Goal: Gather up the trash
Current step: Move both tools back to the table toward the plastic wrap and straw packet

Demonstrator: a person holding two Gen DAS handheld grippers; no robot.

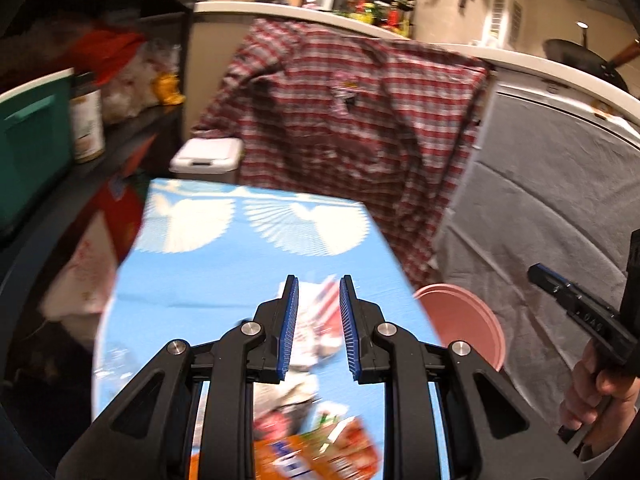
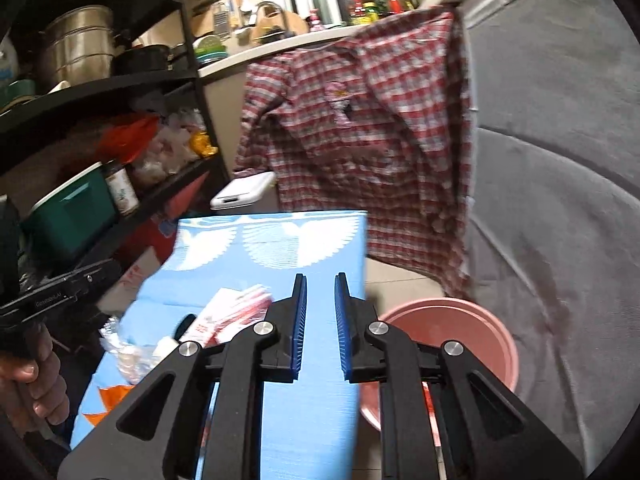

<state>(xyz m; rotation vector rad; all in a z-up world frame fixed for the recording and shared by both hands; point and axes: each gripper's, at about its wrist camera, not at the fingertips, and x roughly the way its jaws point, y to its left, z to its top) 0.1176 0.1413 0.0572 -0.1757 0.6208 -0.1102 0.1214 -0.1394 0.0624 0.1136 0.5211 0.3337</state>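
Note:
Several pieces of trash lie on a table with a blue cloth printed with white birds (image 1: 240, 264). A red-and-white striped wrapper (image 1: 322, 312) lies under my left gripper (image 1: 319, 292), which is open and empty above it. An orange snack packet (image 1: 320, 452) and crumpled white paper (image 1: 288, 396) lie nearer. In the right wrist view the striped wrapper (image 2: 232, 312) and crumpled clear plastic (image 2: 128, 352) lie left of my right gripper (image 2: 320, 288), open and empty over the cloth (image 2: 304, 420). A pink bucket (image 2: 452, 344) stands to the right of the table; it also shows in the left wrist view (image 1: 464, 324).
A red plaid shirt (image 1: 352, 120) hangs over a counter behind the table, beside grey cloth (image 1: 540, 200). A white lidded bin (image 1: 208, 156) stands behind the table. Black shelves (image 2: 100, 92) on the left hold pots, a green box (image 2: 68, 216) and a jar.

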